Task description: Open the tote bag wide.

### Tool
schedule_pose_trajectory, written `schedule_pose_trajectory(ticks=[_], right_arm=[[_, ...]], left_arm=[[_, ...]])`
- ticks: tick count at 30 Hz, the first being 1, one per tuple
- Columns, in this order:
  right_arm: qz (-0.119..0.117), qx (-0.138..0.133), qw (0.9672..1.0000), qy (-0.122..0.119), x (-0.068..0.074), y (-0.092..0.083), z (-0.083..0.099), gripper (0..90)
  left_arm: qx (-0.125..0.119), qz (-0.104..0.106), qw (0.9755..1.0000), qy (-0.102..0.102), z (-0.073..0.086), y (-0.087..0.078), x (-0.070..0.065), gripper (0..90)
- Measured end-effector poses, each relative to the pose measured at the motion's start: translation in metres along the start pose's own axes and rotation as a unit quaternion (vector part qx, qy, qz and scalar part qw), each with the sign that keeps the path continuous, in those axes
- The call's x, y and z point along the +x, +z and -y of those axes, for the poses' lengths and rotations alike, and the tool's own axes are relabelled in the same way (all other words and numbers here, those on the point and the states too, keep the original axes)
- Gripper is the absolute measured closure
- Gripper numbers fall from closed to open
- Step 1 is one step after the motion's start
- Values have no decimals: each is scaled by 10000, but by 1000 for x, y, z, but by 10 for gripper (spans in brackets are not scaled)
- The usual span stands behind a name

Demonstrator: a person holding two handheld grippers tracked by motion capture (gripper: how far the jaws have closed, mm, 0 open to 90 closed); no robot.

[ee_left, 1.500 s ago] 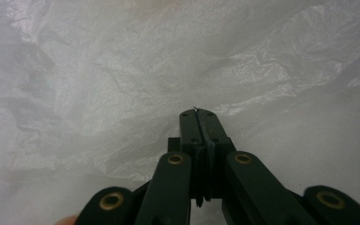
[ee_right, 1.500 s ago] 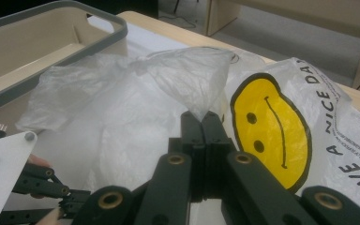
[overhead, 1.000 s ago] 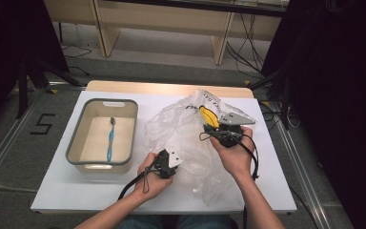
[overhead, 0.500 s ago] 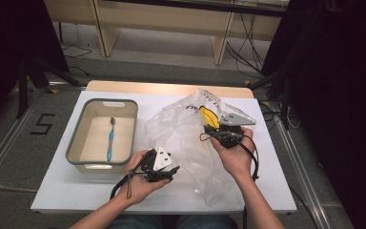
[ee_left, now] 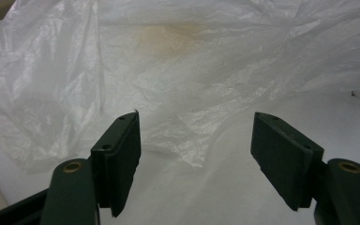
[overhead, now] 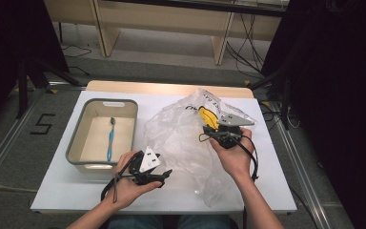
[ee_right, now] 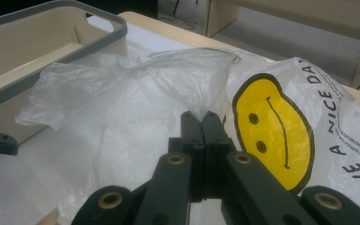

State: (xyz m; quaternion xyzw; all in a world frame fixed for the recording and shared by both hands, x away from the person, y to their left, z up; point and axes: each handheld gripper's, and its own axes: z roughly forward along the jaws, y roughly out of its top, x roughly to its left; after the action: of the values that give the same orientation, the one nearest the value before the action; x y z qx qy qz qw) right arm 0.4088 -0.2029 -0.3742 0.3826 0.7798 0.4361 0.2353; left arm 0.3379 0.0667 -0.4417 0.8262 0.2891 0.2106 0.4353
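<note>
On the white-covered desk (overhead: 66,191), a crumpled translucent white plastic bag (overhead: 181,138) printed with a yellow smiley face and black lettering lies spread across the centre and right. Its printed part sits at the far right end, beside the right claw (overhead: 208,135).

Right claw: jaws pressed together on a gathered fold of the bag. In the right gripper view the film (ee_right: 187,89) rises in a pinched peak straight out of the closed claw (ee_right: 201,123), with the smiley face (ee_right: 272,131) just to its right. The person's right hand (overhead: 233,155) holds this gripper over the bag, with the grey three-cornered plate on top.

Left claw (overhead: 164,175): jaws wide apart, having just been opening; nothing between them. In the left gripper view the two black pads (ee_left: 119,159) stand well apart over bare desk cover, and the near edge of the bag (ee_left: 178,93) lies just ahead of them, not touched. In the high view this claw sits at the bag's near left edge, held in the person's left hand (overhead: 126,183), its cable looping toward the desk's front edge.

To the left of the bag stands a beige rectangular plastic bin with a grey rim (overhead: 76,143). A blue toothbrush (overhead: 110,138) lies lengthwise on its floor. Bin and bag are close; contact cannot be judged.
</note>
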Motion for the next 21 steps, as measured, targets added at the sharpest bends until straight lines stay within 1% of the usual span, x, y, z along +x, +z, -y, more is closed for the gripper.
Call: schedule_pose_trajectory(ticks=[4, 8, 16, 21], right_arm=[[-6, -18, 10000, 13, 0, -1, -1, 900], [-8, 9, 10000, 2, -1, -1, 0, 900], [22, 29, 10000, -14, 0, 1, 0, 900], [18, 48, 10000, -19, 2, 1, 1, 900]], left_arm=[[-74, -48, 9999, -73, 1, -6, 3, 330], [-70, -111, 9999, -110, 2, -9, 5, 330], [8, -189, 9997, -161, 4, -13, 9, 332], [27, -293, 9993, -250, 5, -15, 13, 330]])
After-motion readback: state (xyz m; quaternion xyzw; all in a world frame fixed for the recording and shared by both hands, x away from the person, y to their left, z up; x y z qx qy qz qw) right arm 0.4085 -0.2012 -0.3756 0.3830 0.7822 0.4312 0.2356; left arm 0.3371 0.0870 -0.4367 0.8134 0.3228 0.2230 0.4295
